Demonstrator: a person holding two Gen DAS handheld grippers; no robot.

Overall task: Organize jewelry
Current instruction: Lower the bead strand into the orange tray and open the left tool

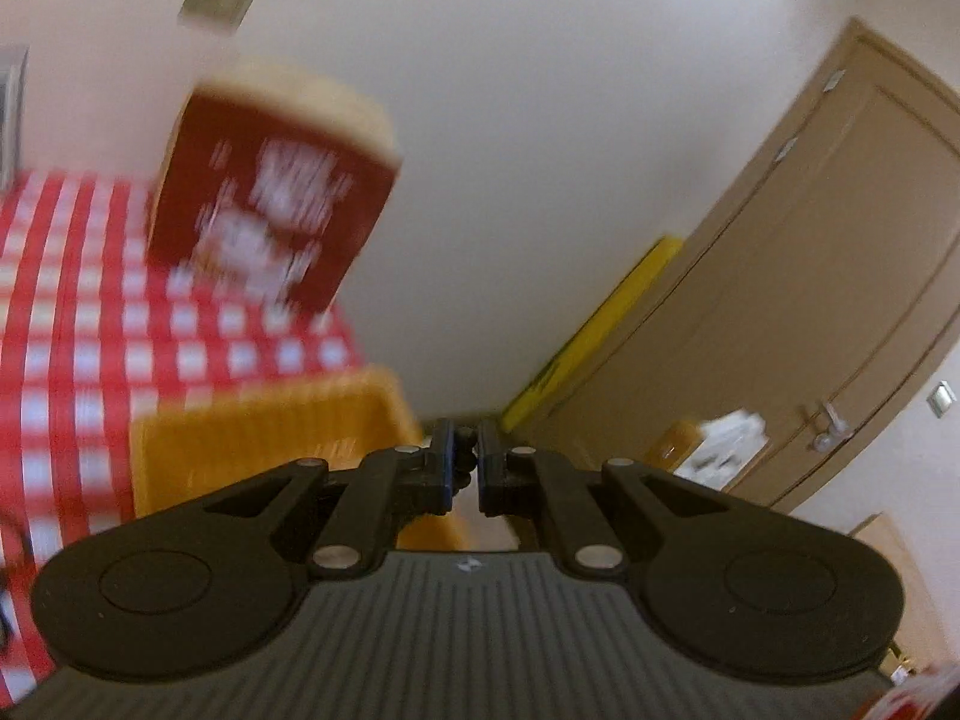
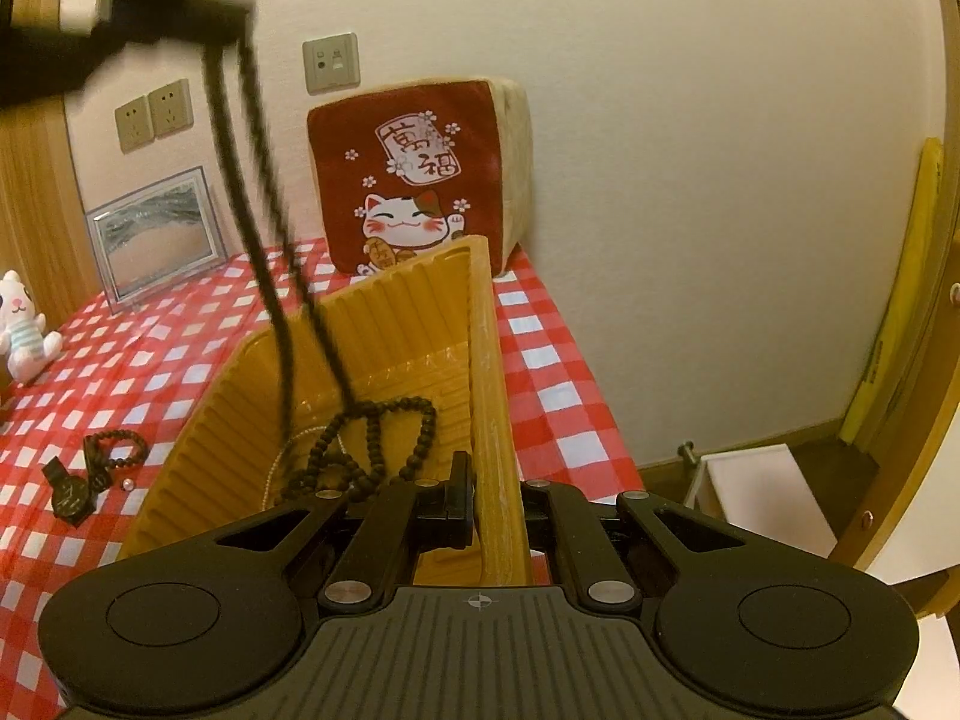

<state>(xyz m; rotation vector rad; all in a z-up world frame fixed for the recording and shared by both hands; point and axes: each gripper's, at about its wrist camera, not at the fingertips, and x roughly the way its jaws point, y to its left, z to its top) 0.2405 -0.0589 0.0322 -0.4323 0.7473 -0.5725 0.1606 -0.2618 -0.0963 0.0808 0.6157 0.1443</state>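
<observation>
Right wrist view: left gripper (image 2: 222,39) dangled a bead necklace (image 2: 366,450) into the yellow box (image 2: 489,396) (tilted), while right gripper (image 2: 492,504) clamped its wall.

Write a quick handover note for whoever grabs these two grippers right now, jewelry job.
Left gripper: shut on the long dark bead necklace, dangling it into the yellow tray; its lower end is already coiled inside.
Right gripper: shut on the tray's right wall, steadying it.
Done: a pale strand also seems to lie in the tray.
Left: release the necklace, then collect the bead bracelet, watch and small pearl from the checked cloth.
</observation>
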